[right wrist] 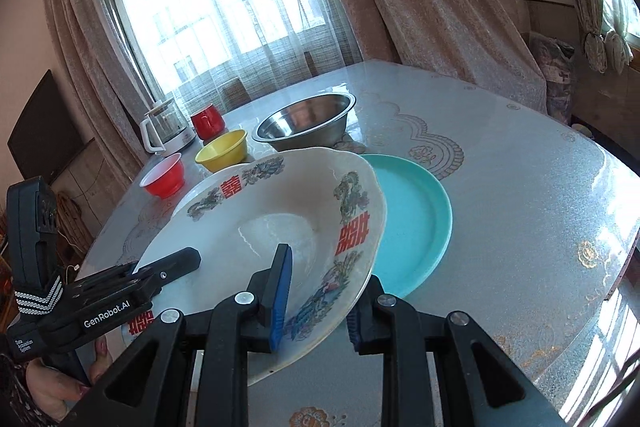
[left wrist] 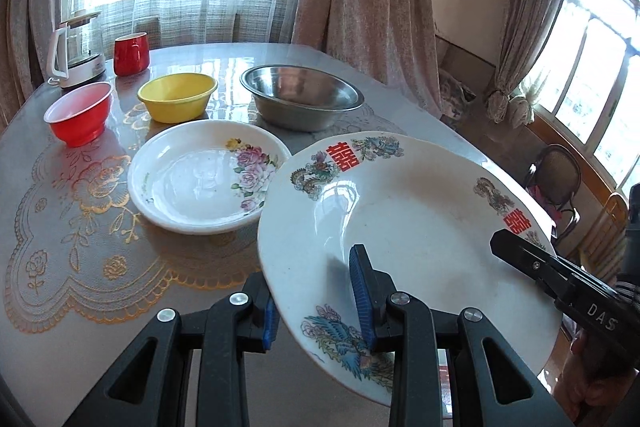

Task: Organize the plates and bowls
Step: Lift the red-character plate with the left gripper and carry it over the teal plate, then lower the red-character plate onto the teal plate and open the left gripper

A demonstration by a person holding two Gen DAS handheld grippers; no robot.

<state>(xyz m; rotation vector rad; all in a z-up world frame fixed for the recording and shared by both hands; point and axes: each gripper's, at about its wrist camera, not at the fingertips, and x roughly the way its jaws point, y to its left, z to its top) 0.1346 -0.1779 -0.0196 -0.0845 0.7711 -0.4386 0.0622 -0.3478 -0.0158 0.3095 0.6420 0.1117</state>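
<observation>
A large white plate with dragon and red character prints (left wrist: 408,223) is held tilted above the table by both grippers. My left gripper (left wrist: 320,307) is shut on its near rim. My right gripper (right wrist: 316,303) is shut on the same plate (right wrist: 280,227) at the opposite rim; it also shows in the left wrist view (left wrist: 516,247). A white floral plate (left wrist: 200,175) lies on the table just left of it. A teal plate (right wrist: 416,219) lies under its right side. A red bowl (left wrist: 78,115), a yellow bowl (left wrist: 176,99) and a steel bowl (left wrist: 300,95) stand behind.
A red mug (left wrist: 131,53) and a glass kettle (left wrist: 78,51) stand at the table's far left. The table (right wrist: 520,207) has a lace-patterned cover under glass. Curtains and windows lie beyond. A chair (left wrist: 556,183) stands to the right of the table.
</observation>
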